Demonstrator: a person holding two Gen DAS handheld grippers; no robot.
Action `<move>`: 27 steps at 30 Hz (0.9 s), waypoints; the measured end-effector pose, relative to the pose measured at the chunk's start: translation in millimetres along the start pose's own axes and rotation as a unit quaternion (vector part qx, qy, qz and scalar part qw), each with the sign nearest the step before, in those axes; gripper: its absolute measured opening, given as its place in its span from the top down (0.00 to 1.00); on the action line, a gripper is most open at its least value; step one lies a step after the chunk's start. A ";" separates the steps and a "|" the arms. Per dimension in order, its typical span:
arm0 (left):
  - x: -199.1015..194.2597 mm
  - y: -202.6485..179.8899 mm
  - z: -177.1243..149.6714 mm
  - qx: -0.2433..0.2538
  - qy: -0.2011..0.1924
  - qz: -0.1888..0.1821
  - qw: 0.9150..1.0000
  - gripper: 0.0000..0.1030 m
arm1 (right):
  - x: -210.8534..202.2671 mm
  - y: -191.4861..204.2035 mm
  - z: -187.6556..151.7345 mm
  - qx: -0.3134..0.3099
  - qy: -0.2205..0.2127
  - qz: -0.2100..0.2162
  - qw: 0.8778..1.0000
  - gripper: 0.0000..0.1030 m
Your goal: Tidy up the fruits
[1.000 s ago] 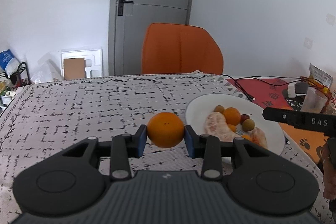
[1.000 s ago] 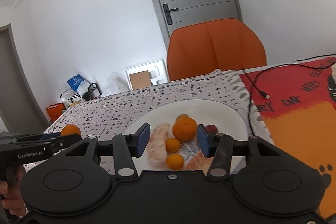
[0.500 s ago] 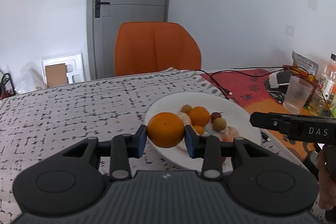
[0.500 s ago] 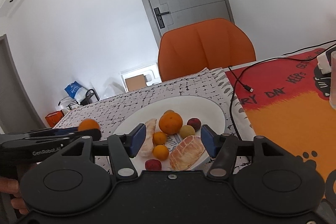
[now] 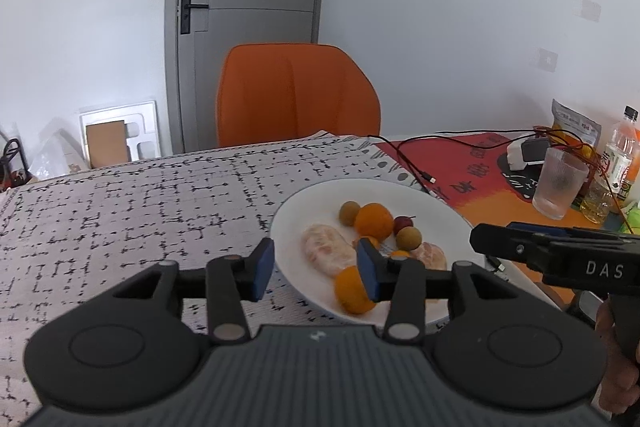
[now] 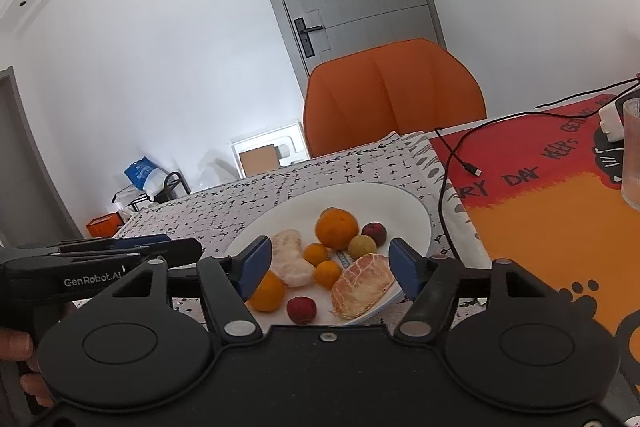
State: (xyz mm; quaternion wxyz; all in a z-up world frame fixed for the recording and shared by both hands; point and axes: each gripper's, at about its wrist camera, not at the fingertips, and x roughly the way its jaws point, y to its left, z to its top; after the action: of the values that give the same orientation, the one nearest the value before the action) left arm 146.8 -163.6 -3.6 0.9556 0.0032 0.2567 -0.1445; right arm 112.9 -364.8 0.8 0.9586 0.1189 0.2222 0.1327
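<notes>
Left gripper jaws just opened, nothing pinched; orange dropped on plate just below right pad. Right gripper widening, empty, above fruit. Orange round, firm, likely rolls; grab across middle.

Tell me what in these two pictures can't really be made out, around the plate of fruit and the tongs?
- Orange, left wrist view: partly behind the left tongs' blue pad.
- White plate, right wrist view: near rim hidden by the right tongs.
- Bottle, left wrist view: label print too small to read.
- Glass, right wrist view: cut off by the frame edge.
</notes>
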 end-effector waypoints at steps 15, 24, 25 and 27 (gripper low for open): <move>-40.2 34.6 -5.2 -0.035 -0.011 0.062 0.997 0.14 | -9.0 28.7 -0.7 -0.008 -0.006 0.012 1.000 0.00; -66.6 56.4 -8.9 -0.058 0.000 0.100 0.993 0.01 | -16.8 48.9 2.0 -0.008 -0.003 0.017 1.000 0.00; -69.2 58.5 -9.7 -0.061 0.000 0.102 0.993 0.00 | -16.7 50.1 2.1 -0.009 -0.002 0.015 1.000 0.00; -75.8 63.1 -11.1 -0.067 0.000 0.111 0.992 0.00 | -17.8 54.5 1.9 -0.010 0.000 0.007 1.000 0.00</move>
State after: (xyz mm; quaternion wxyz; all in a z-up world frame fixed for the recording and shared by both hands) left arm 96.3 -81.4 19.7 0.9638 -0.0322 0.2640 -0.0205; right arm 87.4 -319.6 25.1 0.9588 0.1104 0.2202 0.1418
